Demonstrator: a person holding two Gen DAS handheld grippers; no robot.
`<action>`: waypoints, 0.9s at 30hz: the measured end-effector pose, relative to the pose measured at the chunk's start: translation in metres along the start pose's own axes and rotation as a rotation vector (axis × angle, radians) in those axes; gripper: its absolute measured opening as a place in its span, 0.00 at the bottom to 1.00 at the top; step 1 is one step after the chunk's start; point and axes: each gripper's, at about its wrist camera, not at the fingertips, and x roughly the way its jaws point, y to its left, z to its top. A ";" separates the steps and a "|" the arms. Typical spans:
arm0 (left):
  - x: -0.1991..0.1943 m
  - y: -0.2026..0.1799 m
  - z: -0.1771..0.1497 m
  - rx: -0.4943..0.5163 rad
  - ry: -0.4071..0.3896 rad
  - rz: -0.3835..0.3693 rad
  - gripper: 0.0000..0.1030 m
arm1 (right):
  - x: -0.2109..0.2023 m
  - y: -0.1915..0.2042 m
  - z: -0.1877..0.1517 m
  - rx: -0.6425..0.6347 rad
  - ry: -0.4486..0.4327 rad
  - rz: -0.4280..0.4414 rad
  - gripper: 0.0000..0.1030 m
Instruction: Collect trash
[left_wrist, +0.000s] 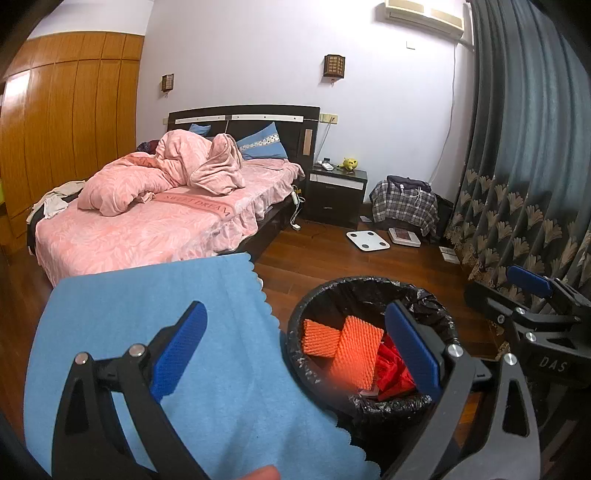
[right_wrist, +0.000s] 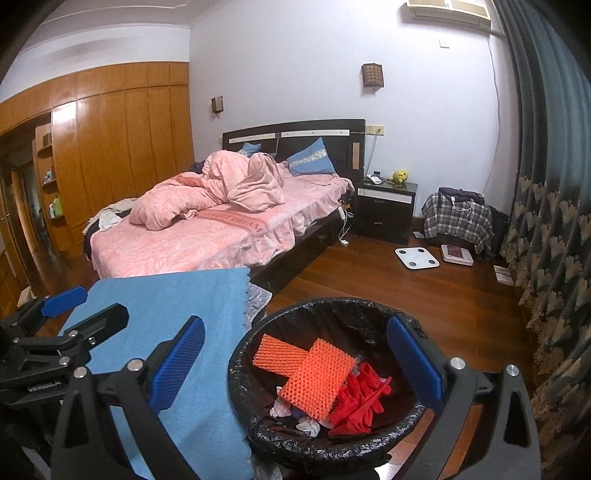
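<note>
A round bin with a black liner (left_wrist: 369, 282) (right_wrist: 332, 306) stands on the wooden floor beside a surface covered by a blue cloth (left_wrist: 147, 314) (right_wrist: 166, 295). Inside lie two orange foam nets (left_wrist: 360, 343) (right_wrist: 317, 380), red crumpled trash (left_wrist: 391, 369) (right_wrist: 358, 398) and white paper scraps (right_wrist: 306, 424). My left gripper (left_wrist: 295, 310) is open, one finger over the cloth, the other over the bin, nothing between them. My right gripper (right_wrist: 295, 321) is open and empty over the bin. Each gripper shows at the edge of the other's view: right gripper (left_wrist: 506, 291), left gripper (right_wrist: 85, 308).
A bed with pink bedding (left_wrist: 147, 221) lies beyond the cloth. A dark nightstand (left_wrist: 338, 192), a plaid-covered pile (left_wrist: 404, 205) and two flat scales (left_wrist: 367, 240) sit by the far wall. A dark curtain (left_wrist: 517, 147) hangs on the right, a wooden wardrobe (left_wrist: 66, 129) on the left.
</note>
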 end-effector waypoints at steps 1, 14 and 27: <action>0.000 0.000 0.000 0.000 0.000 0.000 0.92 | 0.000 0.000 0.000 -0.001 0.000 0.000 0.94; 0.000 0.001 0.000 0.001 0.001 0.002 0.92 | 0.000 0.000 0.000 -0.002 0.000 0.001 0.94; 0.000 0.000 0.001 0.001 0.002 0.001 0.92 | 0.000 0.001 -0.001 -0.003 0.000 0.000 0.94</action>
